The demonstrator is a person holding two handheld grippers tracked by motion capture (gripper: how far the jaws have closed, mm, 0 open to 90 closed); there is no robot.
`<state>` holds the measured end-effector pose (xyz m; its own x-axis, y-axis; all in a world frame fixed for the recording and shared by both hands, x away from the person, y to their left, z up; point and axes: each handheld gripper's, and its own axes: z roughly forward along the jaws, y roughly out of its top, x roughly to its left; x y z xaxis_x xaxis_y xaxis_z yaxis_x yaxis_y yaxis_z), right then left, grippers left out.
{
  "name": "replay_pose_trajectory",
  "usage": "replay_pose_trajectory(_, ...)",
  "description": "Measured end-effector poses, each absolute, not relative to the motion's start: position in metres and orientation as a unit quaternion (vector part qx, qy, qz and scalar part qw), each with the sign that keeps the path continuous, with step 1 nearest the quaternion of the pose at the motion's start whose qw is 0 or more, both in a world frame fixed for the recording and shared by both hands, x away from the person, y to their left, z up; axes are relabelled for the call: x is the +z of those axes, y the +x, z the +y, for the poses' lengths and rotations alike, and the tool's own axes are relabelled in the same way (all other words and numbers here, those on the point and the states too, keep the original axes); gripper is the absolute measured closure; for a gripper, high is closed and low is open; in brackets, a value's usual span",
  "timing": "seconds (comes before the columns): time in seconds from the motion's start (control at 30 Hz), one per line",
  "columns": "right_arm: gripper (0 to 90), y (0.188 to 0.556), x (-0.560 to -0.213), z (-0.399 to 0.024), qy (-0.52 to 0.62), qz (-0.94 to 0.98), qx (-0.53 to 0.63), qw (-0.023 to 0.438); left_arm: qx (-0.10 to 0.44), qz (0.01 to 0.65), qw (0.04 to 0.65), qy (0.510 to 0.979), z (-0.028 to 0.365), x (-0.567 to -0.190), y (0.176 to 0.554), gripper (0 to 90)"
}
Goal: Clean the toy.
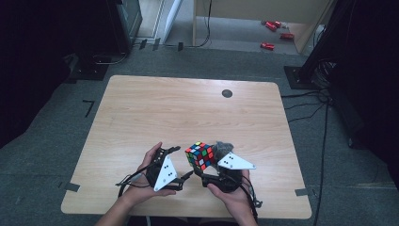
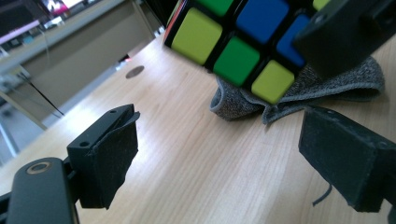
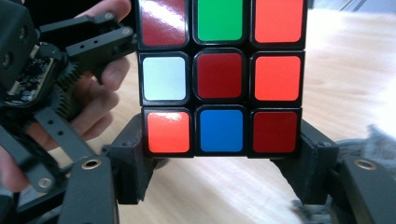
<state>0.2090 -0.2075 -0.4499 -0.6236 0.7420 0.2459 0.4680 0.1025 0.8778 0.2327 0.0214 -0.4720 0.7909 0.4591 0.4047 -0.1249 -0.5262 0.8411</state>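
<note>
A scrambled Rubik's cube (image 1: 200,155) hangs just above the wooden table (image 1: 188,113), near its front edge. My right gripper (image 1: 204,170) is shut on it from below, and in the right gripper view its pads press both sides of the cube's (image 3: 219,77) bottom layer. My left gripper (image 1: 182,163) stands open just left of the cube. Its jaws, seen in the left gripper view, are wide apart over bare table (image 2: 187,154), with the cube (image 2: 233,42) above and beyond them. A grey cloth (image 1: 225,147) lies crumpled behind the cube.
A dark round hole (image 1: 227,93) sits in the table near its far edge. Small red objects (image 1: 273,35) lie on the floor beyond the table. Cables (image 1: 310,106) run along the floor at the right.
</note>
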Motion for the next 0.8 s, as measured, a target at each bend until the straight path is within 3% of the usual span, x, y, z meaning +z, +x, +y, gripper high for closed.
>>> replay_pose_trajectory(0.33,34.6,0.206,-0.452,-0.193,0.416,0.744,0.513,0.101,0.342,0.06,0.481,0.805,0.017,-0.476,0.227,14.5)
replay_pose_trajectory(0.47,34.5,0.207,-0.452,-0.193,0.425,0.739,0.517,0.08,0.35,0.043,0.485,0.8,0.015,-0.477,0.223,22.4)
replay_pose_trajectory(0.8,34.5,0.212,-0.454,-0.197,0.443,0.735,0.513,0.025,0.356,0.034,0.483,0.799,0.014,-0.479,0.221,26.2)
